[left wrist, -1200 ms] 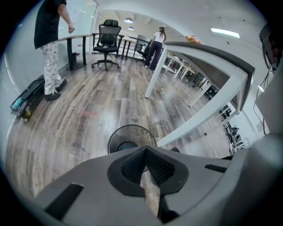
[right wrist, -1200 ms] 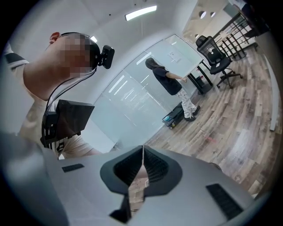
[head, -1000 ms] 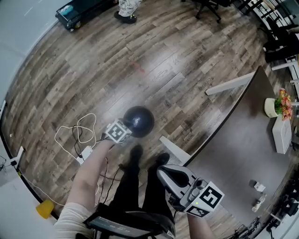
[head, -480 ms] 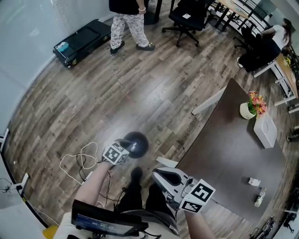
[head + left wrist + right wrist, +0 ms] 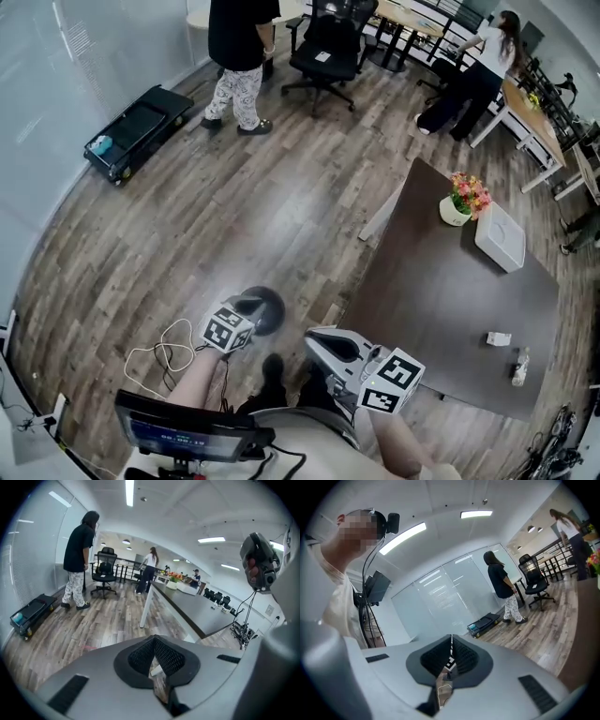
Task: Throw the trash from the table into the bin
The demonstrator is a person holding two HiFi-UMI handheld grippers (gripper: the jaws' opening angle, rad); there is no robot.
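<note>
Your left tongs [image 5: 155, 662] and right tongs [image 5: 450, 660] are closed and empty. The bin [image 5: 268, 310] stands on the floor by your feet. A white scrap [image 5: 498, 338] and small bottle [image 5: 518, 367] lie on the bench [image 5: 431, 281], apparently not yet binned.

FREE: wood floor [image 5: 281, 197] ahead | RIGHT: table [image 5: 441, 300] blocks | FAR: office chair [image 5: 330, 47], standing person [image 5: 239, 37]

- Bin [image 5: 272, 305]: near side hidden behind the left gripper [image 5: 246, 309].
- Two small items [image 5: 498, 338] by the tabletop's [image 5: 441, 291] right edge: too small to tell.
- Standing person [image 5: 239, 47]: head cut off at the top edge.
</note>
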